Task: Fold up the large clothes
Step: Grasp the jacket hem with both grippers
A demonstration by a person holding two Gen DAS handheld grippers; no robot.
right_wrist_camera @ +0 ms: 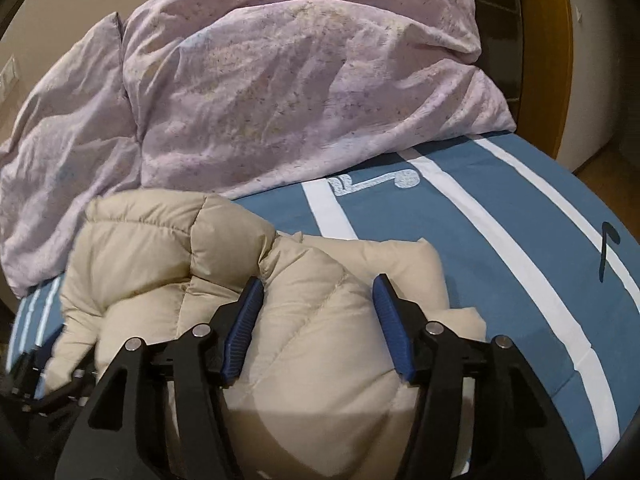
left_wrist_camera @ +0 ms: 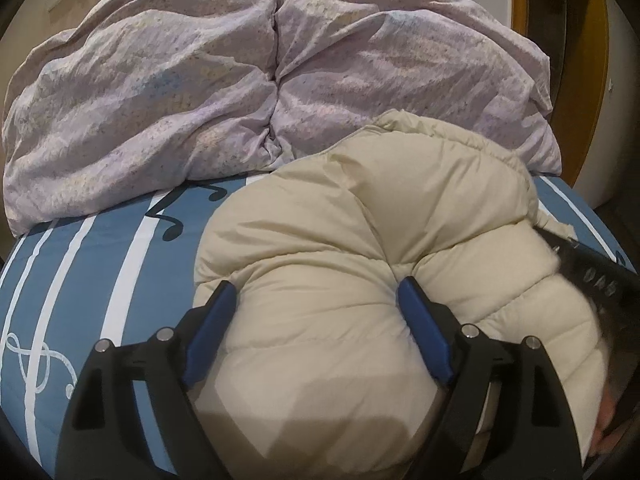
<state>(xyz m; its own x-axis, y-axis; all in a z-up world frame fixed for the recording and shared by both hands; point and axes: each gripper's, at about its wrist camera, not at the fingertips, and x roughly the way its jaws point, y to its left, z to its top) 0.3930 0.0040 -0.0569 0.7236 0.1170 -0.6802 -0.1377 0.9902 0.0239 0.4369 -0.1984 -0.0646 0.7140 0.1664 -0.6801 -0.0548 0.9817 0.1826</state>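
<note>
Puffer jacket (left_wrist_camera: 360,248), cream, lies bunched on the blue striped bed (right_wrist_camera: 500,240) in front of a lilac duvet (left_wrist_camera: 200,92). Left tongs (left_wrist_camera: 316,304) and right tongs (right_wrist_camera: 318,300) each straddle its padding, jaws spread, nothing pinched. Folding appears partial; flattening and final folds remain

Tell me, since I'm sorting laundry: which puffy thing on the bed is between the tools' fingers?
The cream jacket; the lilac duvet lies heaped behind it, untouched.
</note>
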